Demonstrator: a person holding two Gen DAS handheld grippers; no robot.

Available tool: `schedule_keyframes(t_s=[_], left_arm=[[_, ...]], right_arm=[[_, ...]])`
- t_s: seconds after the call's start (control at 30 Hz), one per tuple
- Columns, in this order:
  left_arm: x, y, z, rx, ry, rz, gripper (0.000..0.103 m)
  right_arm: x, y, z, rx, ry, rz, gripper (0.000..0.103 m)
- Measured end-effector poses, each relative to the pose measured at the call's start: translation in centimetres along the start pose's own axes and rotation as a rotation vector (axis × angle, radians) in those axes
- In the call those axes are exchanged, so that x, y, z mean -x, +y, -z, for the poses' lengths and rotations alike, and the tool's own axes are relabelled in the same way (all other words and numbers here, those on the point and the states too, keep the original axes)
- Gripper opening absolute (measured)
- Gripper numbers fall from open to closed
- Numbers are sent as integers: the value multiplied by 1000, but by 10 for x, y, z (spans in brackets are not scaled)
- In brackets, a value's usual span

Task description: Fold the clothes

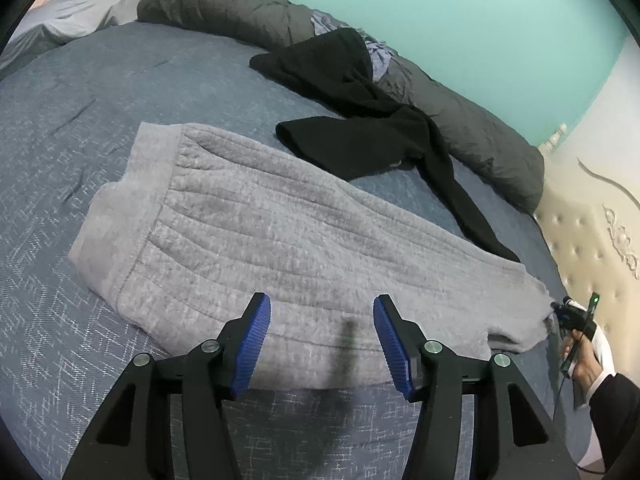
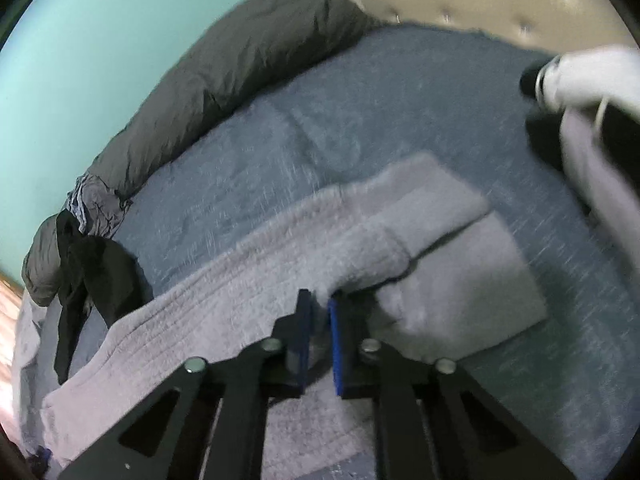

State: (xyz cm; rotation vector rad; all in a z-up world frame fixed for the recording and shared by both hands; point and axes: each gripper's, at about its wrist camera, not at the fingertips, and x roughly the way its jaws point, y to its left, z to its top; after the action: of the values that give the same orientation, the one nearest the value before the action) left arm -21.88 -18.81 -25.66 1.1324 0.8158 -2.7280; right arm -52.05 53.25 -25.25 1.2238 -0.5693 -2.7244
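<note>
A pair of grey fleece trousers (image 1: pixel 256 232) lies flat on the blue bedcover (image 1: pixel 60 160), waistband to the left, cuffs to the right. My left gripper (image 1: pixel 322 312) is open and empty, its blue pads just above the trousers' near edge. My right gripper (image 2: pixel 318 312) is shut on the trousers (image 2: pixel 248 264) near the leg cuffs (image 2: pixel 432 208), which are lifted and curl over. It also shows at the far right in the left wrist view (image 1: pixel 560 312), at the cuff end.
A black garment (image 1: pixel 360 120) lies crumpled beyond the trousers. A rolled dark grey duvet (image 1: pixel 248 4) runs along the turquoise wall (image 1: pixel 480 20). A cream tufted headboard (image 1: pixel 592 240) stands at the right. A black and white item (image 2: pixel 580 92) lies at the bed's right.
</note>
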Motion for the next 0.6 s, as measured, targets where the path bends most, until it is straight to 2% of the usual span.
schedule_keyframes(t_s=[0.17, 0.3, 0.37, 0.5, 0.6], left_arm=[[5, -2, -2, 3, -17, 7, 58], [12, -3, -5, -4, -26, 15, 58], [14, -3, -5, -1, -27, 18, 58], [18, -4, -3, 5, -25, 27, 58], [18, -6, -4, -13, -16, 23, 58]], right_arm=[[41, 6, -16, 5, -58, -15, 5], [64, 11, -17, 33, -55, -4, 5], [61, 4, -13, 34, -30, 15, 5], [31, -35, 13, -73, 108, 90, 5], [33, -59, 26, -158, 63, 73, 6]])
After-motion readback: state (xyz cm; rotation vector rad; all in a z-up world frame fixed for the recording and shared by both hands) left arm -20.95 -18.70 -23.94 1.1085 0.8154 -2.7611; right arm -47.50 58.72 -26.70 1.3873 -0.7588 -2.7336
